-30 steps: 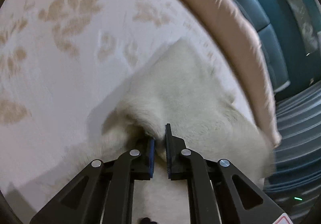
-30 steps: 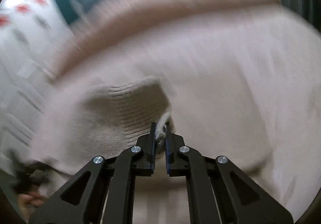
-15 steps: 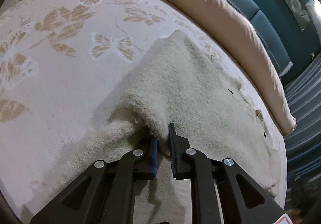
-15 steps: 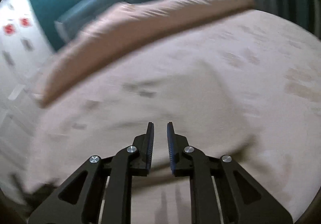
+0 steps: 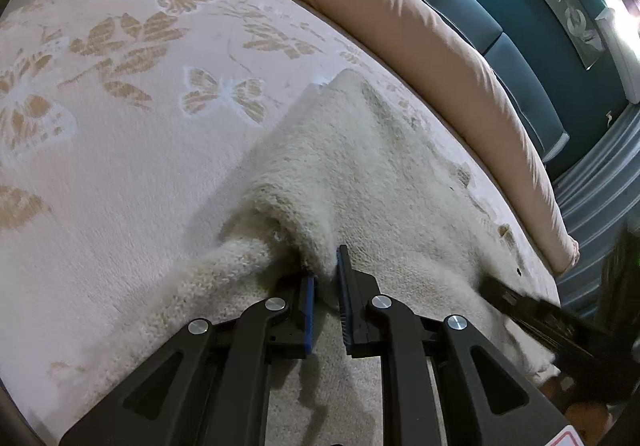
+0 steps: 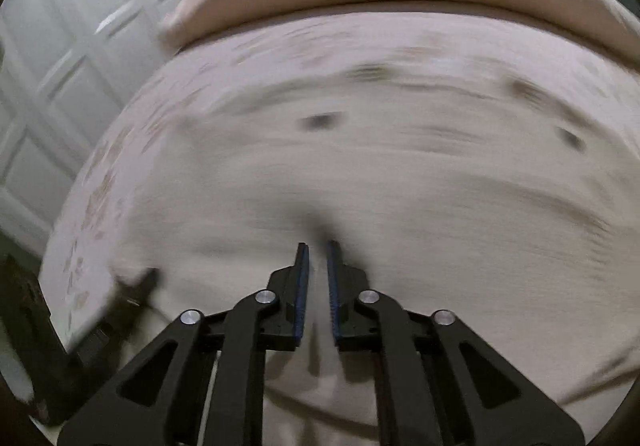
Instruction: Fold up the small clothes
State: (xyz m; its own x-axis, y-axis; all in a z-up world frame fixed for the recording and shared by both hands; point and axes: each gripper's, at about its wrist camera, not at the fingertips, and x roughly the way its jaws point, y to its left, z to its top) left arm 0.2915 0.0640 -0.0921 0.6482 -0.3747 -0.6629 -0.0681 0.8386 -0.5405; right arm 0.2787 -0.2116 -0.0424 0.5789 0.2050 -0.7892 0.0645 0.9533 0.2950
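A cream knitted sweater (image 5: 380,174) lies spread on the bed's butterfly-patterned blanket (image 5: 120,134). My left gripper (image 5: 326,266) is shut on a raised fold of it near the sleeve, and the knit bunches up between the blue pads. In the right wrist view the sweater (image 6: 400,186) is motion-blurred. My right gripper (image 6: 317,246) stands low over it, its jaws drawn in to a narrow slit. The blur hides whether any cloth is caught there. The right gripper also shows as a dark blurred bar (image 5: 520,302) at the sweater's right edge.
A long pink bolster (image 5: 440,58) runs along the far edge of the bed, with a teal padded headboard (image 5: 520,58) behind it. White panelled doors (image 6: 60,46) stand left of the bed. Striped curtains (image 5: 592,186) hang on the right.
My right gripper let go of the ribbed cuff, swept sideways across the sweater and drew its jaws in again. My left gripper kept its pinch and rolled slightly.
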